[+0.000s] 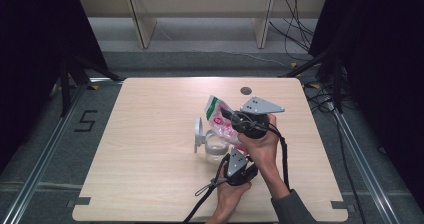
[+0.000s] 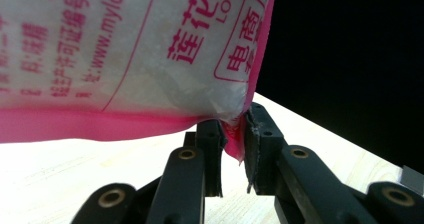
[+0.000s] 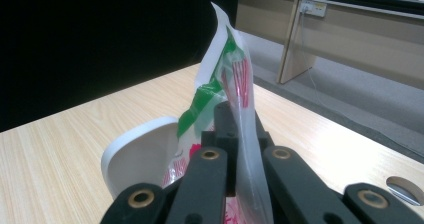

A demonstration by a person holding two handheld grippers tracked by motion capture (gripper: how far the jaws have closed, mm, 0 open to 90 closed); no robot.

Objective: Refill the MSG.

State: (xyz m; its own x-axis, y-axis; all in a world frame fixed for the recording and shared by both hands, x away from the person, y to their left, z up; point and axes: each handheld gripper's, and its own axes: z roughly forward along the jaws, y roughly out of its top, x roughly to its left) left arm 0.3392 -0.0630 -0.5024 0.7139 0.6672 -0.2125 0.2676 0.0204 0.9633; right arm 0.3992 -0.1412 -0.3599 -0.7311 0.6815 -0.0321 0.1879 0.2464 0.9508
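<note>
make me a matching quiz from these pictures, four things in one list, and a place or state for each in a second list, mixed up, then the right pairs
Things:
1. left gripper
2. right gripper
3. white lid
4. clear jar

Places or states:
A. stands on edge on the table, left of the jar
B. pinches the bag's pink corner
C. clamps the bag's clear edge near the green stripe
D. sits open on the table under the bag

Pairs: 1-B, 2-C, 3-A, 4-D
</note>
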